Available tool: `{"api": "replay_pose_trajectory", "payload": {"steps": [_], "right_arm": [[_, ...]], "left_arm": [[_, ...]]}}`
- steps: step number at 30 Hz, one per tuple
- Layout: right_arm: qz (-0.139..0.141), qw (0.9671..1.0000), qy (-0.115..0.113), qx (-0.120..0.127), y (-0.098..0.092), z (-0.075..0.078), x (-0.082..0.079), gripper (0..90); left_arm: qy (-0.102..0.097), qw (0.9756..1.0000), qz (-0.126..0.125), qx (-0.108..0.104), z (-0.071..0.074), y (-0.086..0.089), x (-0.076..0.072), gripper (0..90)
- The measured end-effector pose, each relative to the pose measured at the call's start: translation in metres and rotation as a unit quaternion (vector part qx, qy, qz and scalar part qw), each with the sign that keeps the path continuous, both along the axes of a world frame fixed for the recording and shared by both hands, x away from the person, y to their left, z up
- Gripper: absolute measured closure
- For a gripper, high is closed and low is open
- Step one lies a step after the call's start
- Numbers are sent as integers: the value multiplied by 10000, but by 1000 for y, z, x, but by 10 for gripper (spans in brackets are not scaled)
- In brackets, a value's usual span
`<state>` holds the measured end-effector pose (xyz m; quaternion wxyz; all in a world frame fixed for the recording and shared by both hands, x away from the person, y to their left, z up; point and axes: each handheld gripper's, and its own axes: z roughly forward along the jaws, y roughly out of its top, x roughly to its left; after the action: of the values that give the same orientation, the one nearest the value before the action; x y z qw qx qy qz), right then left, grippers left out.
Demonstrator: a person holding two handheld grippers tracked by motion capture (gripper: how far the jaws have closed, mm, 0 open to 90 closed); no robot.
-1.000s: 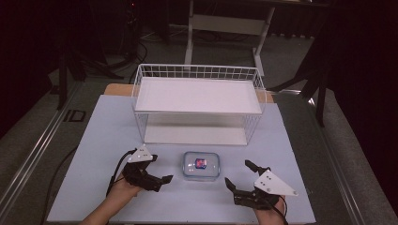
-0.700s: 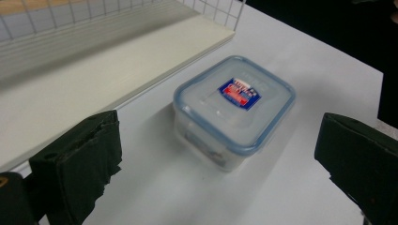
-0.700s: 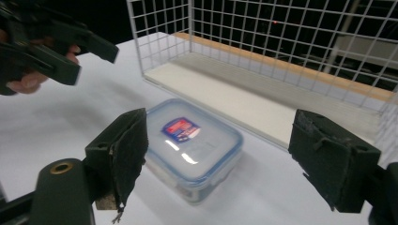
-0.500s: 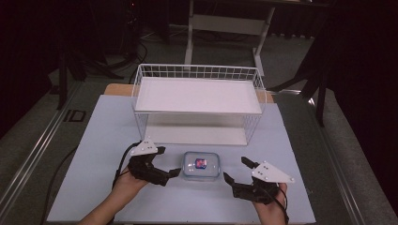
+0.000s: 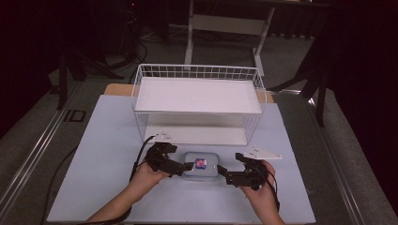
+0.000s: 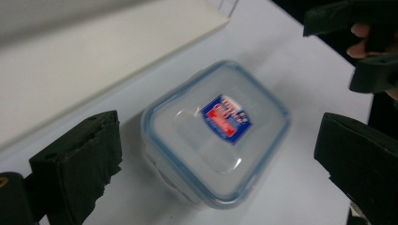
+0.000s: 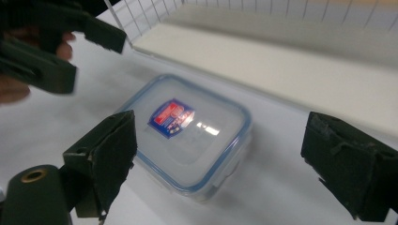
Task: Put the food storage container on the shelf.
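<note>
Lying between both open grippers: container (image 5: pixel 201 165)

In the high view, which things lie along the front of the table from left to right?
left gripper → clear food container with a blue-rimmed lid → right gripper

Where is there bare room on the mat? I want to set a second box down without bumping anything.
Bare mat lies left of the wire rack, and again right of it. The rack's upper shelf is bare too. It is crowded in front of the rack, where the left gripper and right gripper flank the lidded container.
</note>
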<state>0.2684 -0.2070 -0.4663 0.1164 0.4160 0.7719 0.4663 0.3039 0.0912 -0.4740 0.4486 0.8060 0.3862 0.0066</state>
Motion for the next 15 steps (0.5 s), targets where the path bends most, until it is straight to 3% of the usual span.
{"api": "replay_pose_trajectory", "payload": {"steps": [4, 7, 9, 15], "right_arm": [[-6, 9976, 642, 249, 4, -12, 14, 113], [-35, 9947, 984, 298, 7, -20, 22, 139], [-43, 9932, 1123, 295, 7, -24, 26, 140], [-150, 9837, 1700, 561, 6, -40, 39, 159]], "left_arm": [[287, 9995, 141, -15, -12, -2, 6, 24], [500, 9985, 223, -80, -19, 0, 9, 24], [645, 9976, 266, 11, -24, 1, 11, 24], [927, 9948, 386, -189, -33, 4, 12, 87]]}}
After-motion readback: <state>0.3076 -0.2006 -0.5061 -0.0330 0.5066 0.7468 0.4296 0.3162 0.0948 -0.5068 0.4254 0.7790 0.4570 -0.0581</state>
